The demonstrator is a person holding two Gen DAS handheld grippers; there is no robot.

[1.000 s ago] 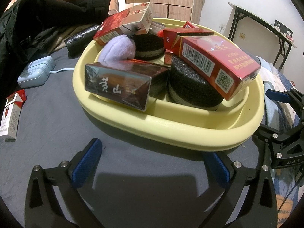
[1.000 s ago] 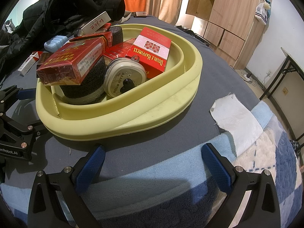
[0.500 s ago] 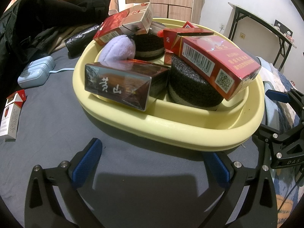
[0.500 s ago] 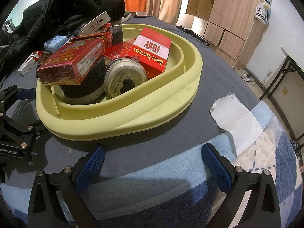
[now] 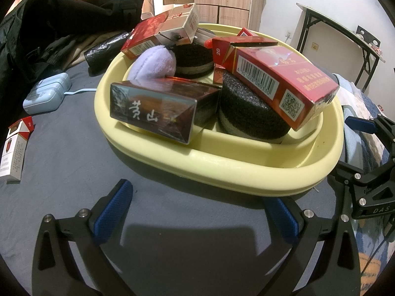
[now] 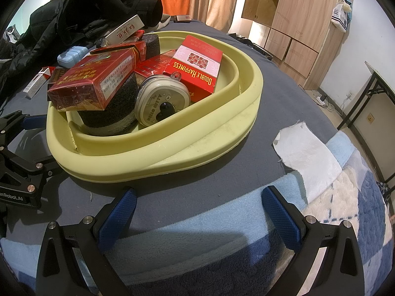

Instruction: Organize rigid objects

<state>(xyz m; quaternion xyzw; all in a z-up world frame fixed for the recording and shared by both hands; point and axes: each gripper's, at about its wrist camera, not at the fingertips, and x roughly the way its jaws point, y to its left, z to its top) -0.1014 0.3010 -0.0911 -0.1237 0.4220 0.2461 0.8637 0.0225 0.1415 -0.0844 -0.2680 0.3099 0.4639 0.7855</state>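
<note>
A: Where are the boxes?
B: Piled in the yellow basin (image 5: pixel 246 170) on the bed (image 5: pixel 74 153), with two black sponges (image 5: pixel 249 113).
A: And the grippers?
B: Left gripper (image 5: pixel 197 209) and right gripper (image 6: pixel 197 209) both have jaws spread wide, empty, just short of the basin's rim.

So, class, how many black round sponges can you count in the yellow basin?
2. One black sponge lies under the big red box; the other sits further back, beside the purple puff. Boxes may hide more.
</note>
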